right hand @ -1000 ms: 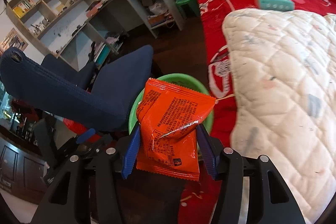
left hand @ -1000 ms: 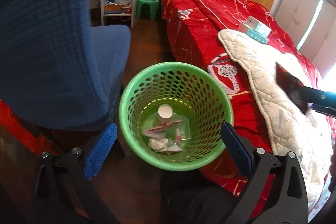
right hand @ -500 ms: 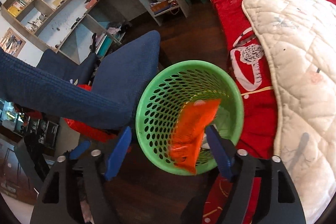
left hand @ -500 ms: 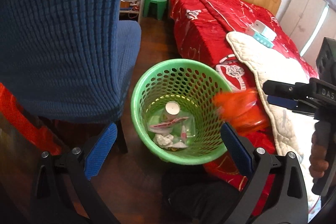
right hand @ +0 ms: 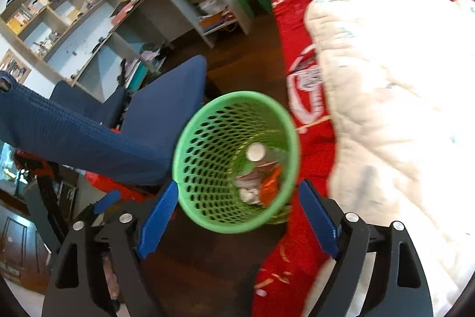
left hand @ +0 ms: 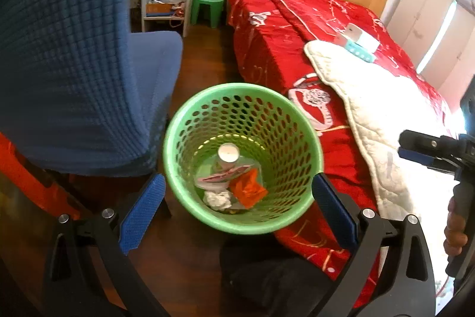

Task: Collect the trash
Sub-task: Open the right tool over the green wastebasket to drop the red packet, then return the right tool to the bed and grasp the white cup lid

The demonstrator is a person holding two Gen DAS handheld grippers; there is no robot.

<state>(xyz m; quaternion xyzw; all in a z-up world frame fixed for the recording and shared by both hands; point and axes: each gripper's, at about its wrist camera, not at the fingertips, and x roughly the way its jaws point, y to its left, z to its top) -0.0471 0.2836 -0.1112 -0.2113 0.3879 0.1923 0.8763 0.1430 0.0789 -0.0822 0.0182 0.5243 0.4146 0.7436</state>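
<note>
A green perforated basket (left hand: 243, 86) stands on the dark wood floor beside the bed. On its bottom lie an orange snack packet (left hand: 248, 189), a crumpled white paper (left hand: 218, 199) and a white-capped bottle (left hand: 228, 153). My left gripper (left hand: 237, 207) is open above it, its blue pads apart on either side of the basket in the picture. My right gripper (right hand: 237, 216) hangs over the same basket (right hand: 237, 94), its jaws opening with nothing between them; the orange packet (right hand: 268, 187) lies below. From the left wrist view the right gripper (left hand: 411, 147) shows at the right edge.
A blue chair (left hand: 74, 49) crowds the basket's left side. The bed with a red cover (left hand: 282, 28) and a white quilt (left hand: 371, 97) bounds the right, with boxes (left hand: 359, 43) on it. A green stool (left hand: 206, 8) and a desk with shelves (right hand: 89, 20) stand behind.
The orange packet left my right gripper's jaws and dropped into the green basket. Those jaws have spread wider. The left gripper stays open over the basket.
</note>
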